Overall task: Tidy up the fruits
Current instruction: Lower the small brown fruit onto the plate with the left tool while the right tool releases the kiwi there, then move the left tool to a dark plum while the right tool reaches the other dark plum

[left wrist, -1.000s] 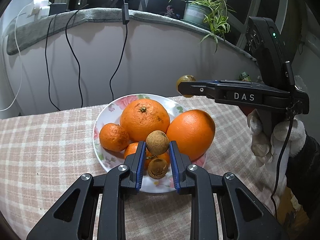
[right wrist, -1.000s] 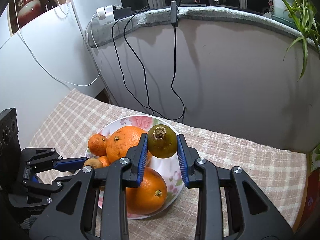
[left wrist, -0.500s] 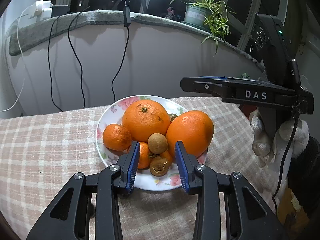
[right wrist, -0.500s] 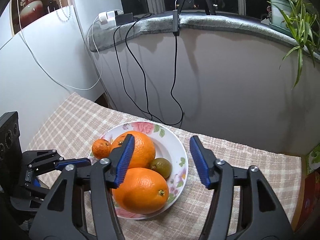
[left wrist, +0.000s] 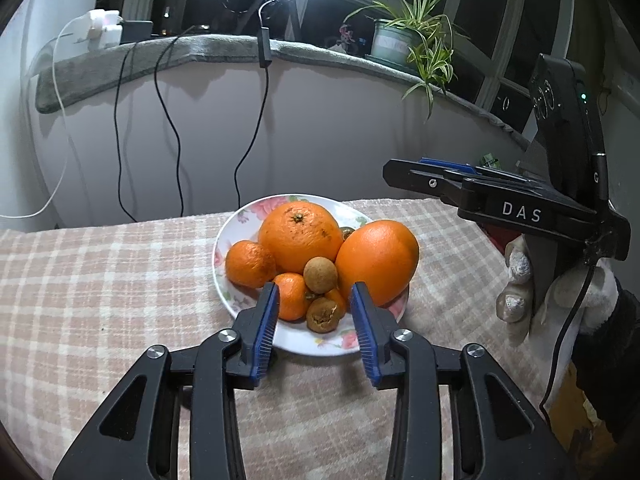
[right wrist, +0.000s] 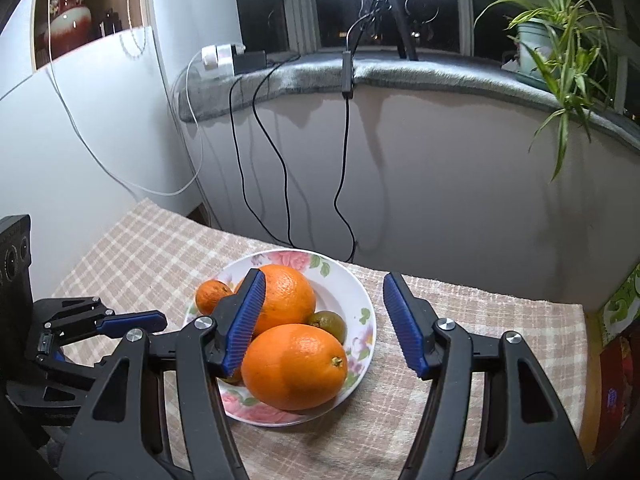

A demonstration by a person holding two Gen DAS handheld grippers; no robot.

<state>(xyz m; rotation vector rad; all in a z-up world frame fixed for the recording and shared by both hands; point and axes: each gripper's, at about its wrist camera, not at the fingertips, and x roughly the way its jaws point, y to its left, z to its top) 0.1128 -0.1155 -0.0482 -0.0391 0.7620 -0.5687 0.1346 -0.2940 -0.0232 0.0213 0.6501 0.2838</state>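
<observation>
One flowered plate (left wrist: 224, 240) sits on the surface (left wrist: 100, 280). All the fruit is on it. There are two big oranges: one at the back (left wrist: 300, 236) and one on the right (left wrist: 376, 260). There are three little oranges: one on the left (left wrist: 250, 263), one in front (left wrist: 291, 295), and one mostly hidden (left wrist: 337, 298). There are two small brown round fruits, one on top (left wrist: 320, 276) and one below it with a cracked skin (left wrist: 323, 314). One green fruit (right wrist: 330, 325) lies behind the big oranges, close to the plate's far side.

There are two claws. The left claw (left wrist: 316, 328) is just in front of the plate. Its jaws are opening and it holds nothing. The right claw (right wrist: 334, 322) is above the plate with its jaws wide apart, and it holds nothing too. A hand in a white glove (left wrist: 520, 296) grips it.

The surface has a checked cloth in pink and cream. Behind it is a curved pale wall (right wrist: 440, 180) with a grey fuzzy cover on top (right wrist: 400, 72). Black cables (right wrist: 256, 152) and a white one hang down it. One green plant in a pot (right wrist: 544, 40) stands by dark windows.
</observation>
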